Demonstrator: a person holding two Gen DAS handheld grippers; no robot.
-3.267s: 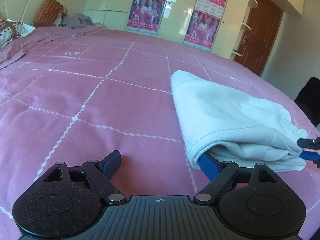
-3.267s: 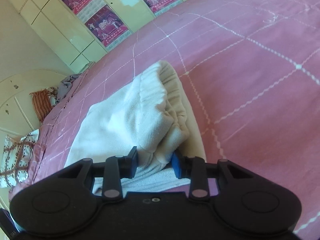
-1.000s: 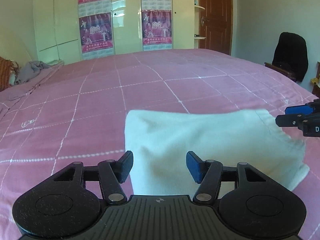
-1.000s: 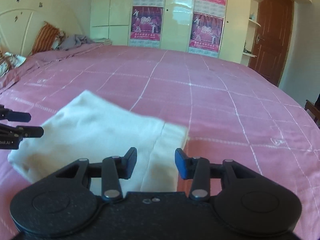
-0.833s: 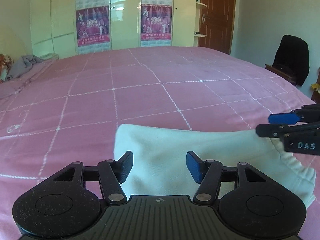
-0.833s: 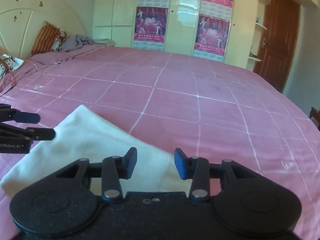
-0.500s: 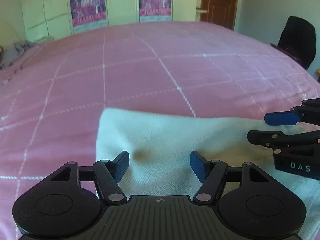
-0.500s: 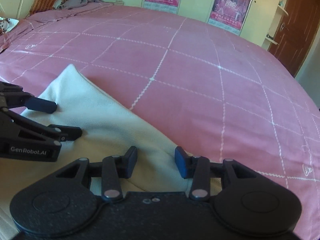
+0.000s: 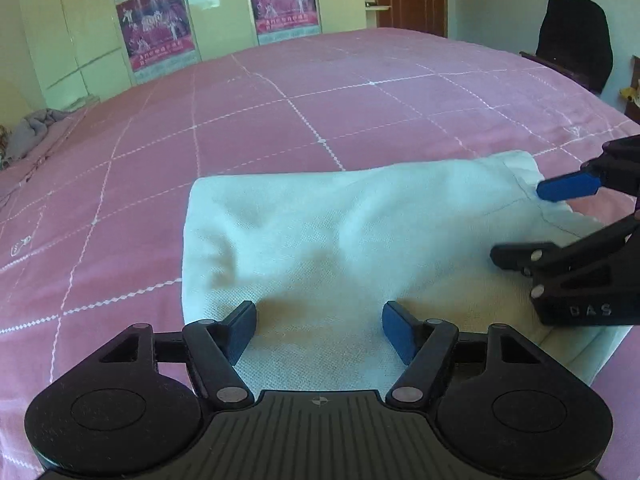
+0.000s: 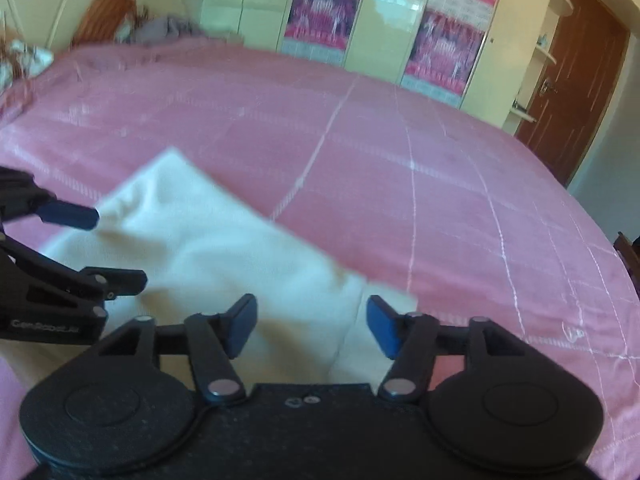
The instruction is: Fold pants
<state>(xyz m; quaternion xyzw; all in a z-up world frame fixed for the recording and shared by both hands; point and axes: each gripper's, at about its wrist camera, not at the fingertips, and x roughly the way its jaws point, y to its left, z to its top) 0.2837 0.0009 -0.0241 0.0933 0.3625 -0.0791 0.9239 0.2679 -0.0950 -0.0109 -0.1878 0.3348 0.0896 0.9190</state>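
The folded white cotton pants [image 9: 360, 248] lie flat on the pink quilted bedspread [image 9: 280, 112], a compact rectangle. Both the left gripper [image 9: 319, 330] and right gripper [image 10: 310, 326] hover above it, jaws just spread apart and empty, apparently letting the fold settle.

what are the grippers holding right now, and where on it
Nothing is held. Both the left gripper and the right gripper have just been opening and stand open over the folded white pants, pads clear of the cloth.
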